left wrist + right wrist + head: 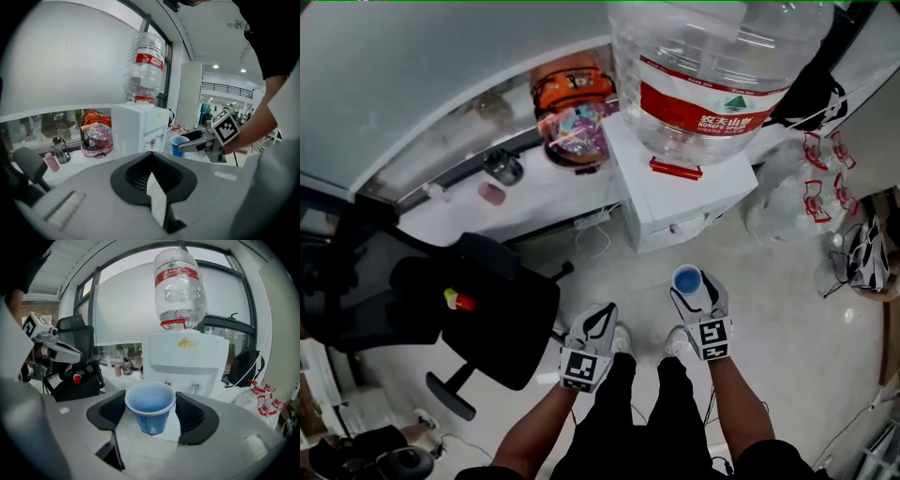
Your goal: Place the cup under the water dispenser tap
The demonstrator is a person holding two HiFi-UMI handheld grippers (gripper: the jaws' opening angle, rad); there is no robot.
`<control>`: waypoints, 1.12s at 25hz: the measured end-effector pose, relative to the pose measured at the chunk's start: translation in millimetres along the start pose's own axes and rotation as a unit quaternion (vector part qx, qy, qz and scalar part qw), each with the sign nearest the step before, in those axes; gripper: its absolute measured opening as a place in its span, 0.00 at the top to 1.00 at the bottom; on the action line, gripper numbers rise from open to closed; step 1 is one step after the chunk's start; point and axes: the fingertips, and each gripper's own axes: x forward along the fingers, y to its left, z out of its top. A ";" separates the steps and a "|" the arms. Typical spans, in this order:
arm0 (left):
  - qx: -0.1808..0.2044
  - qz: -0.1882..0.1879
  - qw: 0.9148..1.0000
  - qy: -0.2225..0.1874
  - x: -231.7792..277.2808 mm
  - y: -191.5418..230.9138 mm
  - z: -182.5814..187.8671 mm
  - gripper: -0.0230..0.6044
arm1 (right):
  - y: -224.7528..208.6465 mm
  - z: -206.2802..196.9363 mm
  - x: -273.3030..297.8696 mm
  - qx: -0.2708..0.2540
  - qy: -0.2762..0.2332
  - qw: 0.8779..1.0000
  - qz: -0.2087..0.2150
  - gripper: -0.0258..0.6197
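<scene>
right gripper [698, 292]: lower centre-right of head view, forearm reaching forward, jaws clamped on upright blue cup [687, 279] | cup: held above the floor, apart from water dispenser [675, 192] at upper centre | left gripper [598, 319]: lower centre, alongside, jaws together, nothing held

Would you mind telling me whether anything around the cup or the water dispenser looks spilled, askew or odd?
Nothing stands out. The blue cup sits upright in the jaws of the right tool, the water dispenser stands straight with its bottle seated on top, and no spill shows. The left tool is shut and empty.
</scene>
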 end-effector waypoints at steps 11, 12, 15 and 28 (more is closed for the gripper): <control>-0.056 0.056 0.997 0.008 53.4 28.3 -62.5 0.94 | -28.0 -51.8 101.5 -0.002 -0.001 1.000 0.015 0.44; -0.064 0.059 0.996 0.012 55.2 28.1 -70.8 0.94 | -33.0 -55.5 110.4 0.001 -0.002 1.000 0.010 0.44; -0.067 0.063 0.995 0.027 57.1 25.3 -97.9 0.94 | -46.3 -67.8 135.4 0.006 -0.001 1.000 0.002 0.44; -0.077 0.081 0.993 0.025 71.3 24.2 -141.3 0.94 | -66.0 -96.6 194.4 0.009 -0.027 1.000 -0.005 0.44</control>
